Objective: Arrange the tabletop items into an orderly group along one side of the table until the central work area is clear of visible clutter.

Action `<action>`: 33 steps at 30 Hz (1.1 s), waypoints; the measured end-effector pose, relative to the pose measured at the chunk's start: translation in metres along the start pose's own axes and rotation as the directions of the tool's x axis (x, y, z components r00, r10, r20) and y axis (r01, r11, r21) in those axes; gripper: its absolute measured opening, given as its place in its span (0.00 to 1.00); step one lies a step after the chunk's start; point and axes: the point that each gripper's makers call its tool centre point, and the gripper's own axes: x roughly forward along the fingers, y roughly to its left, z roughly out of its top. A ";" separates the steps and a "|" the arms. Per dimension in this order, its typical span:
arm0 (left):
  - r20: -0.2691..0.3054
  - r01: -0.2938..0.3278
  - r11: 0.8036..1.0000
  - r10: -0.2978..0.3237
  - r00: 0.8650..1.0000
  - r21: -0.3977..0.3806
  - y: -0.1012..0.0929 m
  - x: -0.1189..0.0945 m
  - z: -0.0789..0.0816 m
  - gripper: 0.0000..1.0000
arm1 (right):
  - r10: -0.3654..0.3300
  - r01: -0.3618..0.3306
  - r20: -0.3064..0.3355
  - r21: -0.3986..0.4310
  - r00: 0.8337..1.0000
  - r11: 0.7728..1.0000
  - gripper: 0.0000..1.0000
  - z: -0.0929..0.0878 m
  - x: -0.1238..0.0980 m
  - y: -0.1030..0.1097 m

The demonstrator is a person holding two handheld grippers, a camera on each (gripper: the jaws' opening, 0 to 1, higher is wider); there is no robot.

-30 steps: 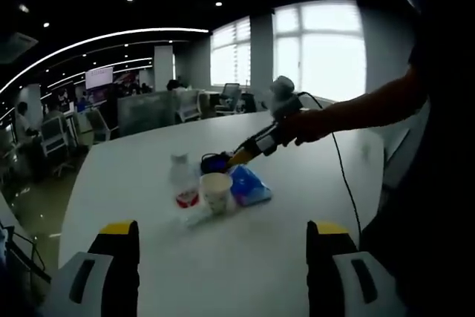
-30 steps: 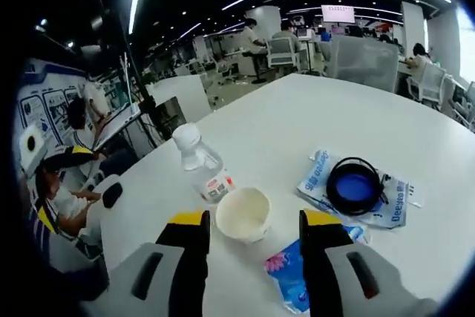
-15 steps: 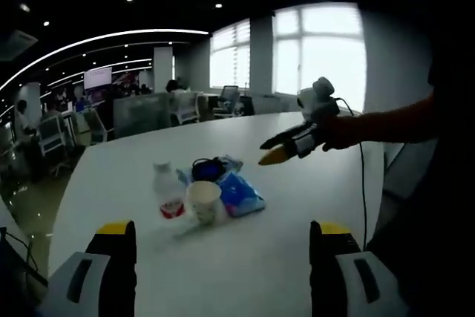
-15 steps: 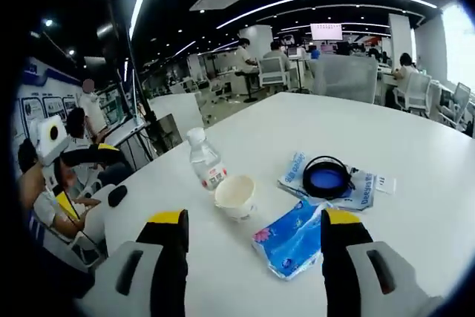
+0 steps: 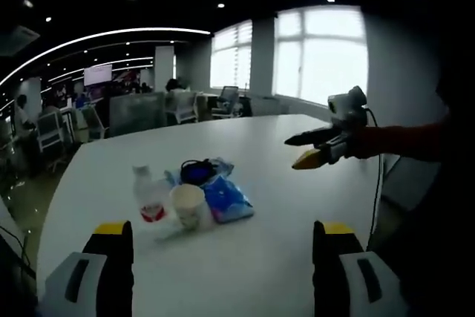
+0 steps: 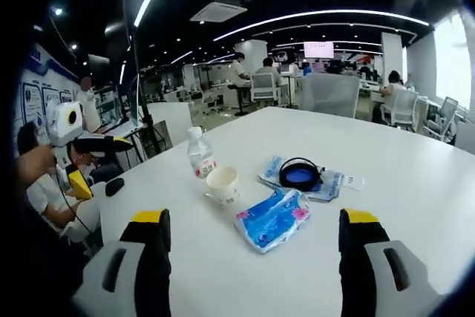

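Observation:
Several items cluster on the white table (image 5: 260, 250): a small clear water bottle (image 5: 148, 194) with a red label, a paper cup (image 5: 187, 206), a blue tissue pack (image 5: 225, 198) and a dark blue round bowl (image 5: 196, 172) lying on a flat printed packet (image 5: 221, 163). My left gripper (image 5: 223, 229) stands open and empty, well short of them. The right gripper (image 5: 310, 149) hovers open to their right. In the right gripper view the bottle (image 6: 199, 158), cup (image 6: 223, 184), tissue pack (image 6: 273, 217) and bowl (image 6: 299, 174) lie beyond my open right gripper (image 6: 254, 220). The left gripper (image 6: 80, 162) is at the left.
The table's curved edge (image 6: 111, 206) runs at the left of the right gripper view. Beyond it are office chairs (image 6: 326, 94), desks and seated people. Bright windows (image 5: 319, 53) stand behind the table. A cable (image 5: 375, 183) hangs from the right gripper.
My right gripper has drawn back from the paper cup, off to the right of the cluster, with its jaws spread wider. Both views have pulled back. The items have not moved.

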 end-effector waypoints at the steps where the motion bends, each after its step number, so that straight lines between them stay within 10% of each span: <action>1: -0.003 0.000 1.000 0.000 1.000 0.001 0.001 0.000 0.000 1.00 | -0.004 0.004 0.002 -0.008 1.000 1.000 0.94 -0.001 -0.004 0.000; 33: -0.036 0.044 0.999 -0.044 0.998 0.000 -0.014 0.004 -0.007 1.00 | -0.107 0.106 0.020 0.048 0.994 0.993 1.00 -0.039 -0.109 -0.022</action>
